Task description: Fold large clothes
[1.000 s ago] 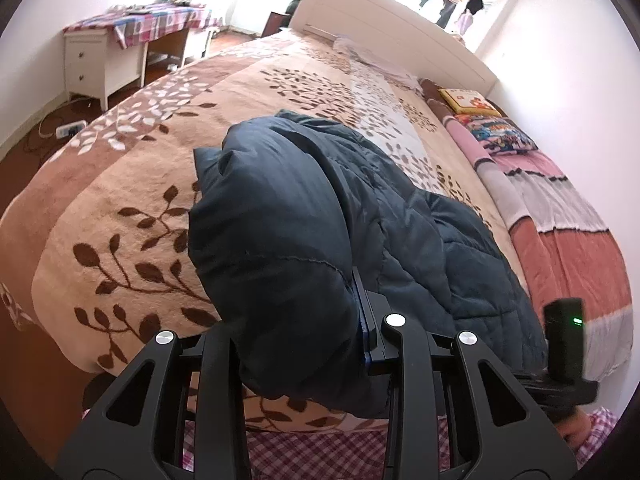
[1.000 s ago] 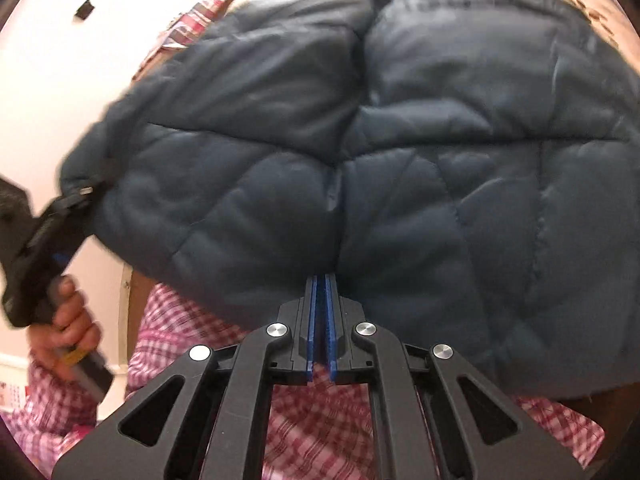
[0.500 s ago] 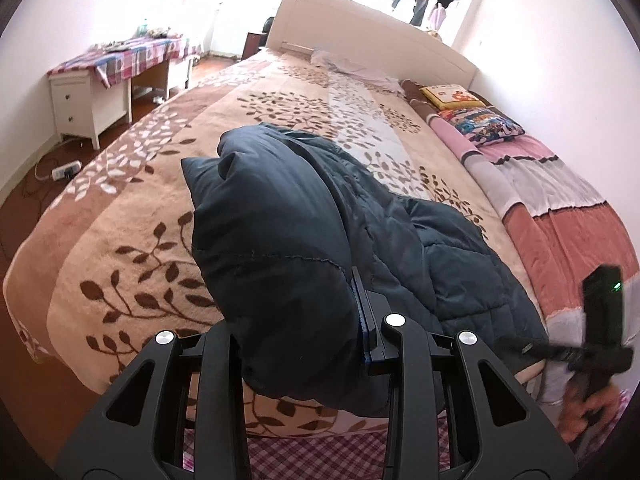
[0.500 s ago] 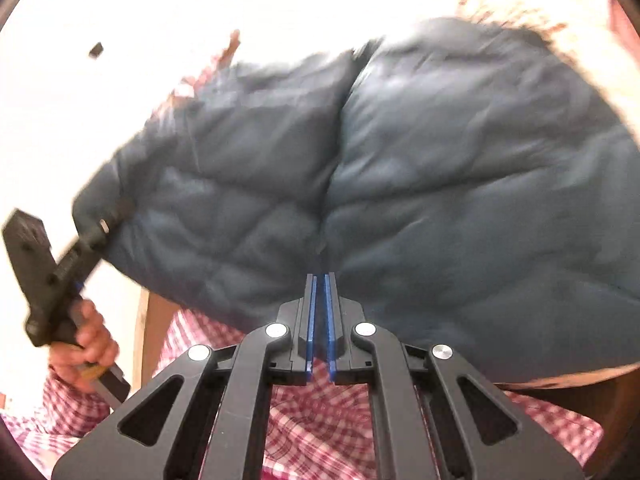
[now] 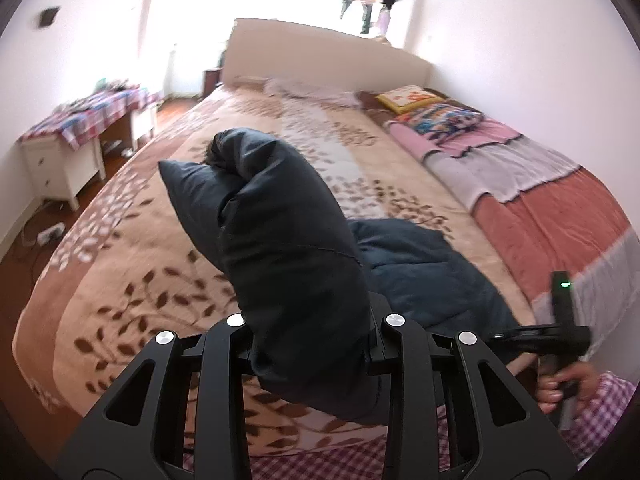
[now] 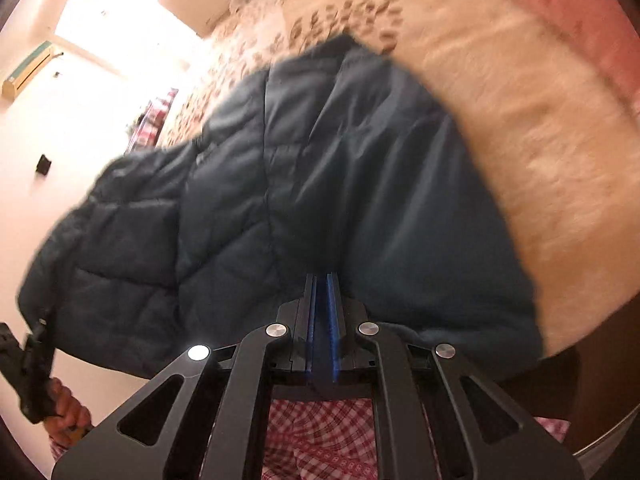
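Note:
A dark navy quilted jacket (image 5: pixel 288 248) is lifted above the near end of the bed (image 5: pixel 120 264). My left gripper (image 5: pixel 312 320) is shut on a thick fold of the jacket, which bulges up between its fingers and hides the tips. My right gripper (image 6: pixel 322 292) is shut on the jacket's (image 6: pixel 300 184) near edge, with a thin strip of fabric between the blue pads. The right gripper also shows in the left wrist view (image 5: pixel 556 332), at the jacket's right end. The left gripper shows in the right wrist view (image 6: pixel 28 364), holding the jacket's left end.
The bed has a brown leaf-patterned blanket, a striped pink and grey blanket (image 5: pixel 540 200) on its right side and pillows (image 5: pixel 436 112) near the white headboard (image 5: pixel 320 52). A white dresser with a checked cloth (image 5: pixel 80 136) stands at the left wall. A power strip (image 5: pixel 50 232) lies on the floor.
Both grippers have risen and lifted the jacket higher off the bed. The jacket now hangs stretched between them, and less of it rests on the blanket. The right wrist view has tilted.

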Motion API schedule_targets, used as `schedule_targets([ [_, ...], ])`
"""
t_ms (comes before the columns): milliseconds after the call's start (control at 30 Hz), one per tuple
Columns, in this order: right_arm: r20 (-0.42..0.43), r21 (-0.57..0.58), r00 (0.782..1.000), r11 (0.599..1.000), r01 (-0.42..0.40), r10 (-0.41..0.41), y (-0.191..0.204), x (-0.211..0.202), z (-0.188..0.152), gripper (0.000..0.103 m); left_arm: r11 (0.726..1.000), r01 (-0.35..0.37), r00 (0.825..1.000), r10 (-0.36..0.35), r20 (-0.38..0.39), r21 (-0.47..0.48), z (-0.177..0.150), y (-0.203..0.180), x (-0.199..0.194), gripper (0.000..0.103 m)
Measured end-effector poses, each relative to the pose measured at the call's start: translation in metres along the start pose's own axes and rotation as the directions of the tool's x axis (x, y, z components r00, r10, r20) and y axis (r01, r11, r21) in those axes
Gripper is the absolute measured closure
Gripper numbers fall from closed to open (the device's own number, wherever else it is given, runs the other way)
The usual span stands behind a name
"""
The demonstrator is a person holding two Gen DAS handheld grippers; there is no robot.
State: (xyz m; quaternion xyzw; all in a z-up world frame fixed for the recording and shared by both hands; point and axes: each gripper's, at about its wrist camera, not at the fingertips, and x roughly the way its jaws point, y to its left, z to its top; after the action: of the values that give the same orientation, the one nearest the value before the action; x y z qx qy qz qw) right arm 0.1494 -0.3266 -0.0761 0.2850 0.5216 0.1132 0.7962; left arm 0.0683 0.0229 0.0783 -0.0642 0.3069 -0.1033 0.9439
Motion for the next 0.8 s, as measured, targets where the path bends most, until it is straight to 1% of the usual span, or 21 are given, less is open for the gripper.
schedule_targets([
  [133,-0.013,-0.02,0.999,0.999,-0.035,0.035,0.0,0.012,-0.002,0.095,0.993,0.072,0.997,-0.073,0.01,0.099,0.011,-0.042,0.001,0.073],
  [200,-0.023,0.002,0.997,0.997,-0.076,0.076,-0.007,0.016,-0.002,0.095,0.979,0.123,0.992,-0.126,0.007,0.164,0.013,-0.071,0.006,0.073],
  [333,-0.033,0.044,0.989,0.989,-0.142,0.144,-0.018,0.017,-0.003,0.098,0.939,0.223,0.975,-0.221,-0.036,0.262,0.011,-0.123,0.024,0.073],
  [433,-0.034,0.048,0.987,0.987,-0.155,0.157,-0.021,0.018,-0.004,0.098,0.904,0.305,0.952,-0.287,-0.103,0.299,0.001,-0.167,0.05,0.073],
  [467,-0.033,0.05,0.987,0.986,-0.158,0.16,-0.021,0.018,-0.004,0.098,0.897,0.322,0.947,-0.299,-0.12,0.303,-0.003,-0.176,0.057,0.073],
  [533,-0.033,0.062,0.984,0.983,-0.171,0.173,-0.025,0.017,-0.005,0.098,0.878,0.366,0.929,-0.328,-0.17,0.307,-0.016,-0.198,0.078,0.073],
  [600,-0.035,0.091,0.979,0.976,-0.197,0.201,-0.032,0.016,-0.006,0.098,0.866,0.387,0.919,-0.337,-0.202,0.317,-0.029,-0.211,0.092,0.071],
  [633,-0.036,0.107,0.975,0.971,-0.212,0.217,-0.036,0.016,-0.006,0.098,0.861,0.391,0.918,-0.337,-0.21,0.326,-0.035,-0.215,0.098,0.071],
  [700,-0.037,0.158,0.963,0.953,-0.26,0.268,-0.048,0.015,-0.007,0.098,0.852,0.4,0.913,-0.337,-0.23,0.338,-0.046,-0.221,0.107,0.07],
  [800,-0.028,0.232,0.941,0.918,-0.322,0.337,-0.064,0.01,-0.011,0.098,0.846,0.419,0.901,-0.344,-0.265,0.328,-0.058,-0.223,0.114,0.068],
])
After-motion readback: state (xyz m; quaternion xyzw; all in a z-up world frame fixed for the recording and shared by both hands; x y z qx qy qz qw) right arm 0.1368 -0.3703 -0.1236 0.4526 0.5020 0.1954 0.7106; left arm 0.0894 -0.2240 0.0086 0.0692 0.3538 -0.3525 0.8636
